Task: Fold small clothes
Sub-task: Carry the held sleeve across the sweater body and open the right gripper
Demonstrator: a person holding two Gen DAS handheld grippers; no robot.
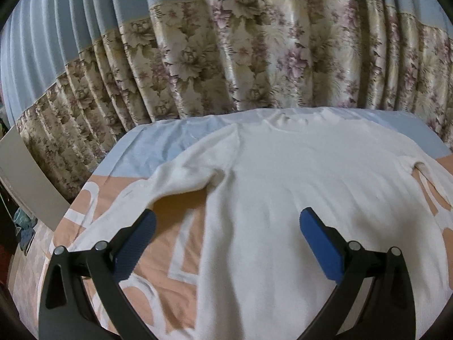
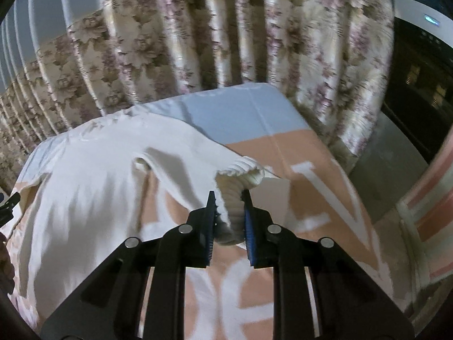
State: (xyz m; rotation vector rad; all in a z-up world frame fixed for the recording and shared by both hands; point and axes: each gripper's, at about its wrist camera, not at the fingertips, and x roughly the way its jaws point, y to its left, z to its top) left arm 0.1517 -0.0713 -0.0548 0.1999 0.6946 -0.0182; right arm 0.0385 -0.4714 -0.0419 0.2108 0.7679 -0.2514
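White long-sleeved top (image 1: 297, 170) lies spread flat on the surface (image 1: 158, 181), which is covered by a peach-and-pale-blue cloth with big white letters. Collar at 12 o'clock near the far edge, hem running down to 6 o'clock under the camera.

Left wrist view: left gripper (image 1: 228, 233) is wide apart, blue pads clear of each other, nothing between them. It hangs above the top's body and left side seam; contact with the fabric cannot be told. One sleeve (image 1: 181, 178) runs from the shoulder toward 8 o'clock, draped loosely with a shadowed gap under it. The other sleeve shows at 3 o'clock, lying beside the body with a small gap at the armpit.

Right wrist view: right gripper (image 2: 228, 212) is clamped on the ribbed cuff (image 2: 240, 175) of the sleeve. Cuff bunches up between the pads and flares out just beyond the fingertips at 12 o'clock. Sleeve fabric is raised off the cloth, stretching from the cuff back toward 10 o'clock to the top's body. View is a bit motion-blurred.

Floral curtain (image 1: 240, 65) hangs behind the surface from 9 to 3 o'clock. A dark appliance (image 2: 419, 90) stands at 2 o'clock in the right wrist view.
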